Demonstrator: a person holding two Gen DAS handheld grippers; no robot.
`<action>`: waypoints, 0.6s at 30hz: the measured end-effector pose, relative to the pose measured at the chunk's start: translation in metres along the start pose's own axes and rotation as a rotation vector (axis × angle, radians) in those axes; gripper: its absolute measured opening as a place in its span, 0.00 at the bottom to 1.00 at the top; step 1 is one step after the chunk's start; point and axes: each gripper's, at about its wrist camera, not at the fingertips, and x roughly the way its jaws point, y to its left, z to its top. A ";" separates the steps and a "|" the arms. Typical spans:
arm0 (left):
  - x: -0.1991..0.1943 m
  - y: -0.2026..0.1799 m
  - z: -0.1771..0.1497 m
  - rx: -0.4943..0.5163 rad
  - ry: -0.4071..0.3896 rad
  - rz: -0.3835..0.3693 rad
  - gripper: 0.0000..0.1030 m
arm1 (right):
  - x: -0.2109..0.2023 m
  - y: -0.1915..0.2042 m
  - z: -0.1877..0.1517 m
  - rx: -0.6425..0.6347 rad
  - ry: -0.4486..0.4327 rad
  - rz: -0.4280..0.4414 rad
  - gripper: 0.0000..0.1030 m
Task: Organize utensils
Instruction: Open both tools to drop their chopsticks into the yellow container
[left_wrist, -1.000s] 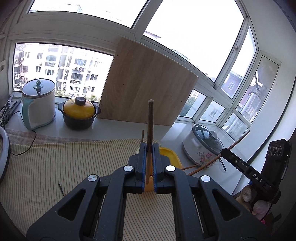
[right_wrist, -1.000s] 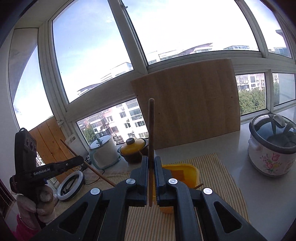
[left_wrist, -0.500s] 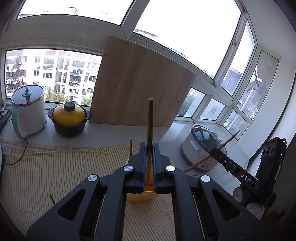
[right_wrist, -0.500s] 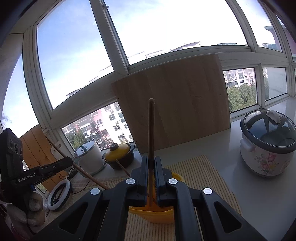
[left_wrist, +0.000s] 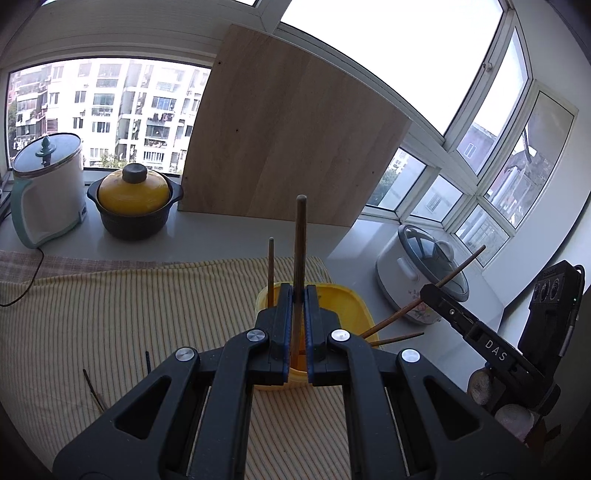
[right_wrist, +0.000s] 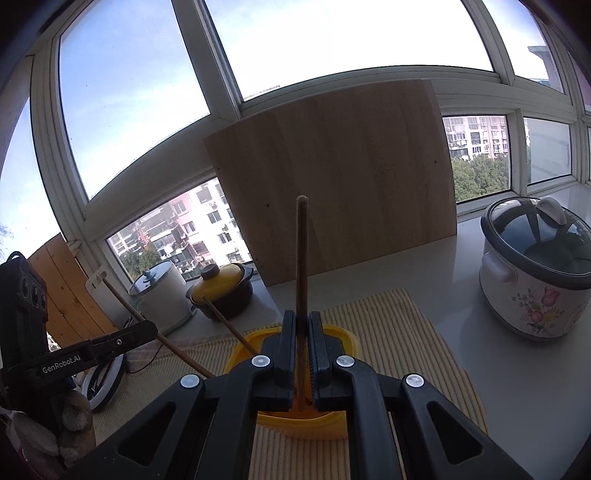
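Note:
My left gripper (left_wrist: 299, 291) is shut on a brown chopstick (left_wrist: 300, 240) that stands upright between its jaws, just above the near side of a yellow container (left_wrist: 354, 302) on the striped mat. A second chopstick (left_wrist: 270, 266) stands in the container. My right gripper (right_wrist: 302, 317) is shut on another upright chopstick (right_wrist: 301, 258), over the same yellow container (right_wrist: 240, 350). Each view shows the other gripper at its side, gripping its chopstick: the right gripper (left_wrist: 439, 295) and the left gripper (right_wrist: 147, 330). Two loose chopsticks (left_wrist: 92, 387) lie on the mat at the left.
A white kettle (left_wrist: 48, 188) and a yellow-lidded pot (left_wrist: 135, 201) stand at the back left by the window. A wooden board (left_wrist: 291, 144) leans on the sill. A flowered rice cooker (right_wrist: 535, 273) sits to the right. A striped mat (left_wrist: 110, 314) covers the counter.
Both grippers have come down and forward toward the yellow container, which now looks larger and closer beneath them. Each still grips its chopstick.

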 end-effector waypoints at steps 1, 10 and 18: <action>0.002 0.000 -0.002 -0.001 0.005 0.000 0.03 | 0.003 0.001 -0.001 -0.001 0.008 0.000 0.04; 0.015 -0.003 -0.011 0.007 0.041 -0.001 0.03 | 0.022 0.006 -0.010 -0.032 0.053 -0.024 0.04; 0.014 0.001 -0.014 0.012 0.052 0.000 0.03 | 0.026 0.006 -0.015 -0.039 0.074 -0.038 0.09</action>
